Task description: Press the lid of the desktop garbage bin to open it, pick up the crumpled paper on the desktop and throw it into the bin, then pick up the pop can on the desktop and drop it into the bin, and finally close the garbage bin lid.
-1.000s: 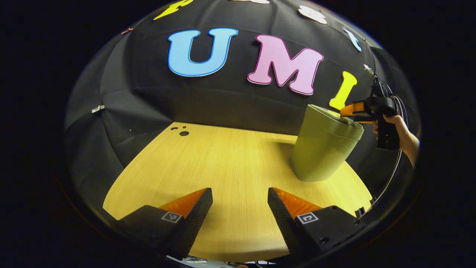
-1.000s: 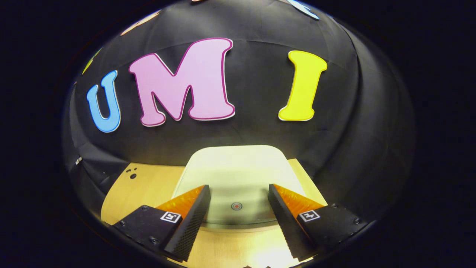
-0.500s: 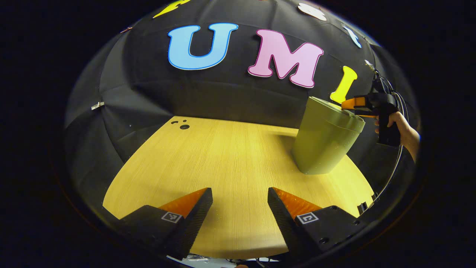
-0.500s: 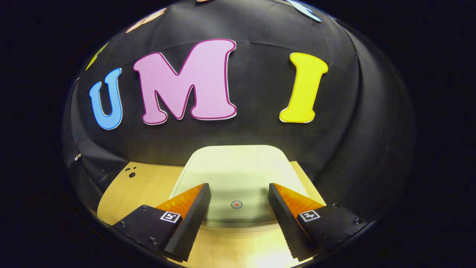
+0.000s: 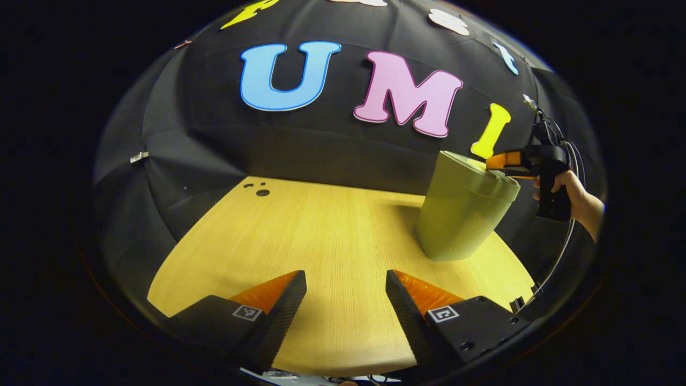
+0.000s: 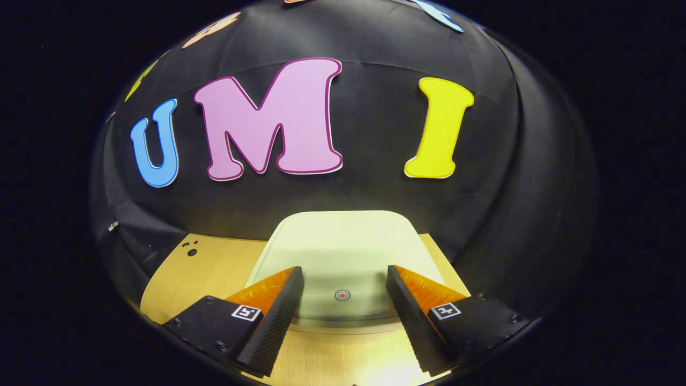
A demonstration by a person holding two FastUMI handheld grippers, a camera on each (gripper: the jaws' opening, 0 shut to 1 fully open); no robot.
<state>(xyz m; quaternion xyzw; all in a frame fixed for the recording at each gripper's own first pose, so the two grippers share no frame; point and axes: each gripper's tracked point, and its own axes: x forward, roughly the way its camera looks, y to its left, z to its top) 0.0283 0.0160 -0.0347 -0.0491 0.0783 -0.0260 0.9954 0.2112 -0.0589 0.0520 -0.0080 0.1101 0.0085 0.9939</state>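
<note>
At the near edge of the right gripper view, the right gripper (image 6: pixel 343 289) sits with fingers spread, nothing between them, poised just above the bin lid (image 6: pixel 343 252). A small red dot (image 6: pixel 342 295) on the lid lies right in the gap between the fingers; probably the press spot. No paper or can on the visible counter (image 5: pixel 321 236), and the lid looks shut, so my read is this is either the opening press or the final close; can't tell which.

To do it well: push straight down near that dot, short and firm, no sideways load, since the bin is tall and could tip or skid. Then lift clear vertically.

In the left gripper view, the left gripper (image 5: pixel 345 289) is also spread and empty, hovering over bare counter, well apart from the bin.

Farther out, the garbage bin (image 5: pixel 461 220) stands on the right rear of the counter, near the black wall. Long axis is vertical, slightly tapered toward the base, lid facing up. The right gripper, in a hand (image 5: pixel 571 187), reaches over its top from the far right side.
</note>
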